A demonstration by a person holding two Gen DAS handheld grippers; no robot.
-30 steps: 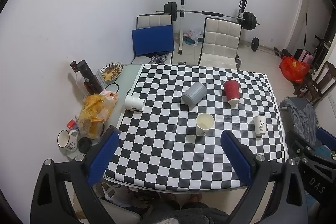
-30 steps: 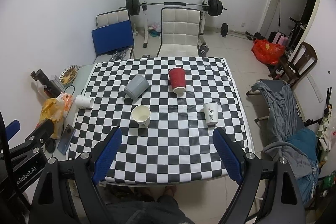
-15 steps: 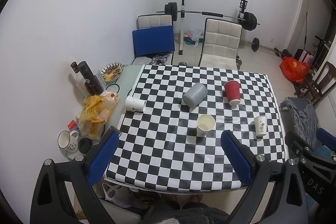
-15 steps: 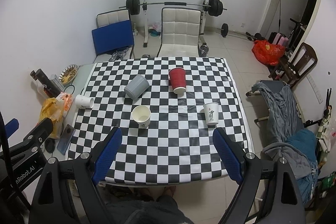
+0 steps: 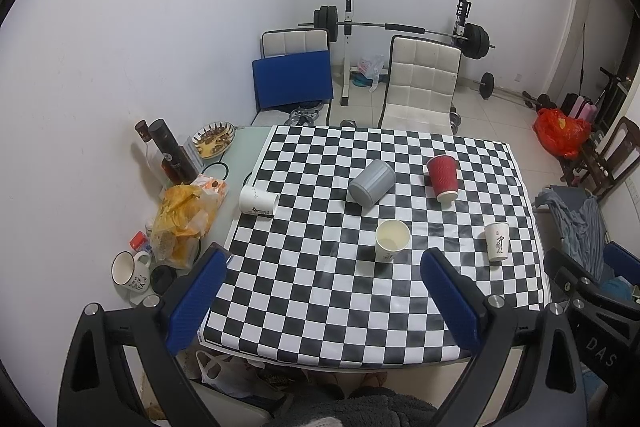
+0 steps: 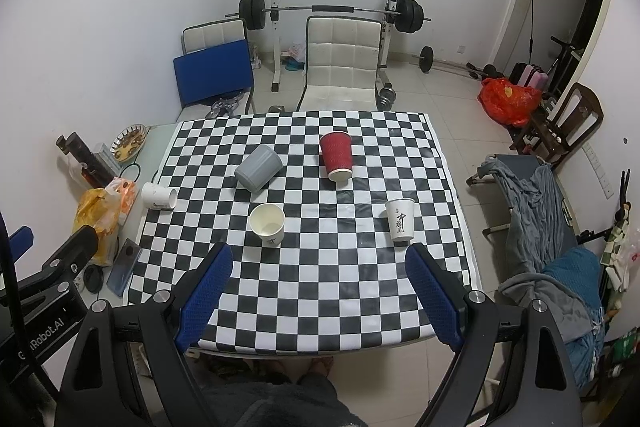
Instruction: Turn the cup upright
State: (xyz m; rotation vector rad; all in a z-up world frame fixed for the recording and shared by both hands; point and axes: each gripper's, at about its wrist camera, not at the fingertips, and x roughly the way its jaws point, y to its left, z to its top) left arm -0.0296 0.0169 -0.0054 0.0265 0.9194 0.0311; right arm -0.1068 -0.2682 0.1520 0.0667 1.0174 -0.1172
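On the checkered table [image 5: 320,307] a grey cup [image 5: 372,182] [image 6: 259,167] lies on its side. A red cup [image 5: 442,178] [image 6: 337,156] stands upside down. A white paper cup [image 5: 259,200] [image 6: 159,195] lies on its side at the table's left edge. A white cup [image 5: 392,240] [image 6: 267,224] stands upright, mouth up, and another white printed cup [image 5: 497,241] [image 6: 400,219] stands at the right. My left gripper [image 5: 322,291] and right gripper [image 6: 318,287] are both open and empty, held high above the near table edge, far from all cups.
A side shelf on the left holds a yellow bag [image 5: 182,223], a mug [image 5: 128,271], dark bottles [image 5: 170,151], a dish [image 5: 214,143] and a phone [image 6: 124,267]. Chairs [image 5: 420,87] and a barbell rack stand behind the table. A clothes-covered cot [image 6: 540,211] is at the right.
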